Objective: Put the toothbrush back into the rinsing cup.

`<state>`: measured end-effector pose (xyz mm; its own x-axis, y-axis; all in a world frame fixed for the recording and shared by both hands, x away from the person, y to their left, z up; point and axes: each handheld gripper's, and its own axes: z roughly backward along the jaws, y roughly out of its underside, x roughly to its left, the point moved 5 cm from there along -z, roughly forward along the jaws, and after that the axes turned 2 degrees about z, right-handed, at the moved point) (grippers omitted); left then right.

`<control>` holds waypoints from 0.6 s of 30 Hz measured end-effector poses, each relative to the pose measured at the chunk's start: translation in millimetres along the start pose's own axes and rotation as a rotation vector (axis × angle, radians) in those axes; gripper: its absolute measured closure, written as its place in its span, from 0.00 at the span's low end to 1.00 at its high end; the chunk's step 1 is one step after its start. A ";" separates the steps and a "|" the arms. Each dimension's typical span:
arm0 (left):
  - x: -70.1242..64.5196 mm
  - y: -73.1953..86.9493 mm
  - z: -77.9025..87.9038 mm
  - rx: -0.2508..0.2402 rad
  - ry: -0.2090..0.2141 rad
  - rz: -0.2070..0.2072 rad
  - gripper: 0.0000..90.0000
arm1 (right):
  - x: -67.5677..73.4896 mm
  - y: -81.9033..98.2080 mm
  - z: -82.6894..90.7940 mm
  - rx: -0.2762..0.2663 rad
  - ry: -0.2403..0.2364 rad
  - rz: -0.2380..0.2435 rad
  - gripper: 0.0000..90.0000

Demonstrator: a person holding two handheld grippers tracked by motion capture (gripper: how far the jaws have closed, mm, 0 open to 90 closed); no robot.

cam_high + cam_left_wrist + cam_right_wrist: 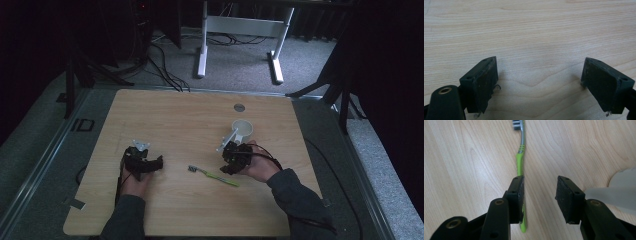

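Green toothbrush (214,175) is lying flat on the wooden surface (175,120), partly hidden under one jaw of the right hand-held gripper (539,195), whose jaws are being held half spread, pinching nothing. White cup (243,130) is sitting just beyond. Left hand-held gripper (539,82) is being kept spread wide, empty.

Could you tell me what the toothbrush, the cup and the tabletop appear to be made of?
The toothbrush looks like moulded plastic: a glossy lime-green handle, a grey neck and dark bristles. The cup seems to be white plastic or glazed ceramic; its smooth, even surface leaves that open. The tabletop shows pale wood grain with a soft sheen, likely a laminate or varnished wood.
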<state>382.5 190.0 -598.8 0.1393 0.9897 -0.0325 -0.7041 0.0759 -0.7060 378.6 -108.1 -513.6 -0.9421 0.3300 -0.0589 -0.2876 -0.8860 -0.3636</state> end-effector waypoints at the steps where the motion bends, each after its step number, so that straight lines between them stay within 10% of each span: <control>1: 0.0 0.0 0.0 0.000 0.000 0.000 0.16 | 0.6 -1.2 0.0 0.003 0.000 0.005 0.64; 18: 0.0 0.0 0.0 0.001 0.001 -0.001 0.16 | 2.6 -15.3 1.9 0.034 -0.002 0.031 0.64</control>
<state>382.5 189.9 -598.7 0.1401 0.9896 -0.0325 -0.7045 0.0765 -0.7056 380.3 -94.3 -506.4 -0.9511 0.3015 -0.0676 -0.2640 -0.9065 -0.3295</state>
